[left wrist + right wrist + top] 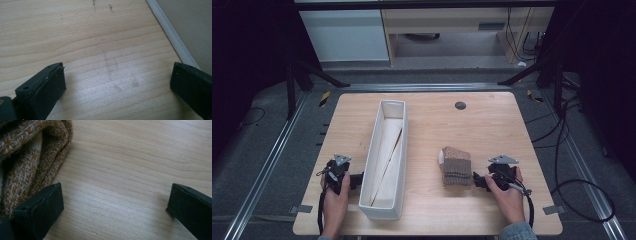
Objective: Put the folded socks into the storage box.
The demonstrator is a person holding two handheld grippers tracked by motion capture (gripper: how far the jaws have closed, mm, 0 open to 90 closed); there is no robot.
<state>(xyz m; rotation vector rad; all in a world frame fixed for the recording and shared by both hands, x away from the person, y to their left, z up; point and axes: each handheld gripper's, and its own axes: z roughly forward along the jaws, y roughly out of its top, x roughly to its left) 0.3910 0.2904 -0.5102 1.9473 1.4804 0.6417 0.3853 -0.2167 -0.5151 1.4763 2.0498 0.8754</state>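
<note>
- Right tongs (pixel 113 203) gape wide and hold nothing, low over the surface (pixel 130 162), just beside the folded brown sock (pixel 456 166).
- Left tongs (pixel 117 86) gape wide too, empty, next to the long white bin (pixel 386 159).

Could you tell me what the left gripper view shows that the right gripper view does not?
The left gripper view alone shows the white wall of the long box running along its right side, plus faint dark scuffs on the wood. The right gripper view alone shows the folded brown knitted socks at its upper left, beside one jaw. Both show the light wooden table under a pair of open black tongs, the left tongs and the right tongs, with nothing between the jaws.
</note>
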